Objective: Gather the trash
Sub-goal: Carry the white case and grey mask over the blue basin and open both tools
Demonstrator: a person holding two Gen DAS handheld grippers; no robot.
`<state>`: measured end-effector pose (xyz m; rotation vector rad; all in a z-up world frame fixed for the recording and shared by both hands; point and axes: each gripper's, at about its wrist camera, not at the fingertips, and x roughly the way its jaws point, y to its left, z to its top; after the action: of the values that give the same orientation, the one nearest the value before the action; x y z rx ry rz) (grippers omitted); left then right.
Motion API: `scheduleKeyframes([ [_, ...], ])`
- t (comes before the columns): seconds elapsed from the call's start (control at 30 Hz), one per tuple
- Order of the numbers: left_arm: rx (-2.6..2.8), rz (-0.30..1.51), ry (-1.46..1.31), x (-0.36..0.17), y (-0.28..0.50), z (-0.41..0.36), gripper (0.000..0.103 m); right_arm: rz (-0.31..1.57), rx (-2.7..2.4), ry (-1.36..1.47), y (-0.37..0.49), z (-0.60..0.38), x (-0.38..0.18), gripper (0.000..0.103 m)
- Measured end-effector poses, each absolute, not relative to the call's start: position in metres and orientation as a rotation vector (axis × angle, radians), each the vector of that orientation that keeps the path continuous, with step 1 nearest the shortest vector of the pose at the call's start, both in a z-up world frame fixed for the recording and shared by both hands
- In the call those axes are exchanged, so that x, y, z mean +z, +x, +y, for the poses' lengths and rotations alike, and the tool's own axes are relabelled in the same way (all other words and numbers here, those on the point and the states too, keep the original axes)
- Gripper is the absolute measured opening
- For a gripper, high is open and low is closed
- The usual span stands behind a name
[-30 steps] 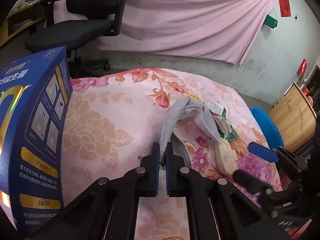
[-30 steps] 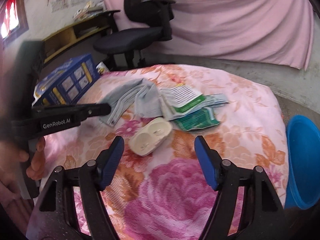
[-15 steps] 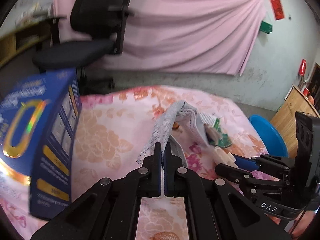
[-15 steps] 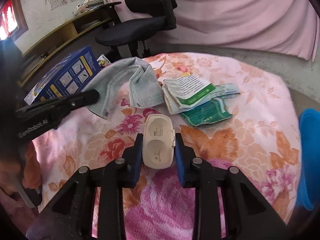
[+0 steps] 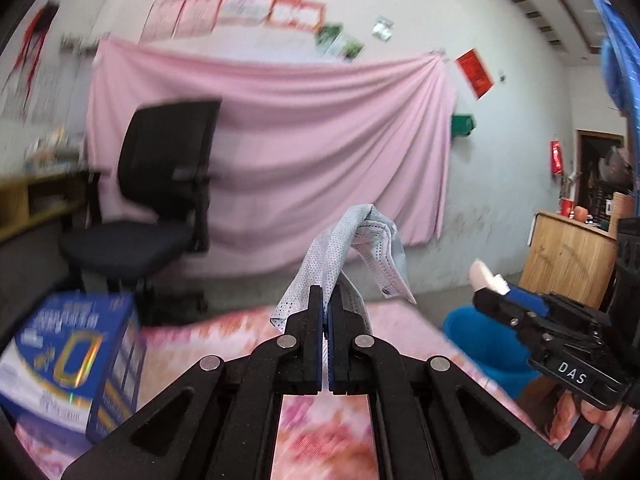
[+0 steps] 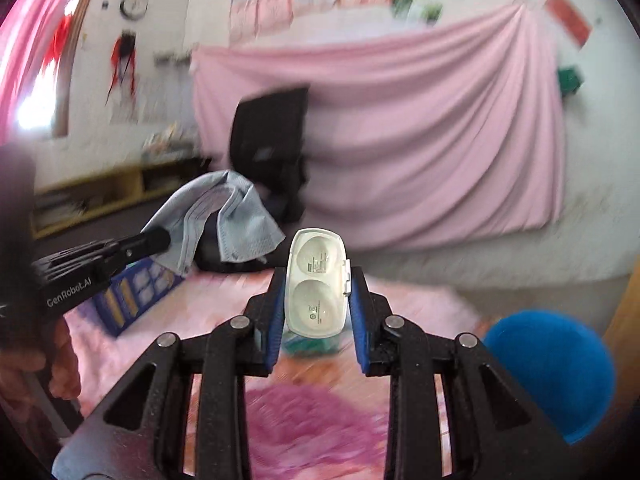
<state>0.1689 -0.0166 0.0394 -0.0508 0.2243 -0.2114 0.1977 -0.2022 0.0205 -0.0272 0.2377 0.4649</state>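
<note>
My left gripper (image 5: 327, 300) is shut on a pale grey-blue face mask (image 5: 360, 240), which hangs lifted in the air above the floral cloth (image 5: 320, 432). In the right wrist view the same mask (image 6: 224, 220) droops from the left gripper (image 6: 158, 238) at the left. My right gripper (image 6: 318, 276) is shut on a white plastic two-cup case (image 6: 318, 284), held upright off the cloth. The left wrist view shows the right gripper (image 5: 496, 292) with the case (image 5: 486, 276) at the right. Green wrappers (image 6: 310, 346) lie blurred on the cloth below the case.
A blue bin (image 6: 556, 372) stands low at the right, also the blue bin (image 5: 484, 348) beside the cloth's right edge. A blue carton (image 5: 68, 364) sits at the left. A black office chair (image 5: 160, 200) and pink curtain (image 5: 300, 140) stand behind. A wooden cabinet (image 5: 568, 256) is far right.
Both grippers have risen off the cloth, tilting up toward the wall. The mask now hangs in the air. The right gripper closed on the white case and lifted it.
</note>
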Motion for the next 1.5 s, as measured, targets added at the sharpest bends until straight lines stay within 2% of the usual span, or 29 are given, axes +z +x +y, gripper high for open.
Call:
scheduleKeyframes([
  [0.23,-0.294,0.100,-0.045,0.066,0.175,-0.079,0.000,0.032,0.260,-0.023,0.180,-0.261,0.046,0.053],
  [0.47,-0.420,0.092,-0.015,0.071,0.189,-0.152,0.000,0.004,0.095,0.049,0.179,-0.319,0.054,0.053],
  [0.73,-0.506,0.247,0.002,0.049,0.227,-0.227,0.000,0.150,-0.018,0.141,0.200,-0.383,0.036,0.053],
  [1.0,-0.558,0.501,0.028,0.021,0.267,-0.272,0.000,0.344,-0.048,0.213,0.226,-0.413,-0.002,0.053],
  [1.2,-0.596,0.687,-0.032,0.004,0.295,-0.287,0.000,0.423,-0.037,0.262,0.239,-0.424,-0.025,0.053],
  [1.5,-0.578,0.787,-0.073,0.004,0.320,-0.287,0.002,0.529,-0.035,0.324,0.260,-0.434,-0.047,0.053],
])
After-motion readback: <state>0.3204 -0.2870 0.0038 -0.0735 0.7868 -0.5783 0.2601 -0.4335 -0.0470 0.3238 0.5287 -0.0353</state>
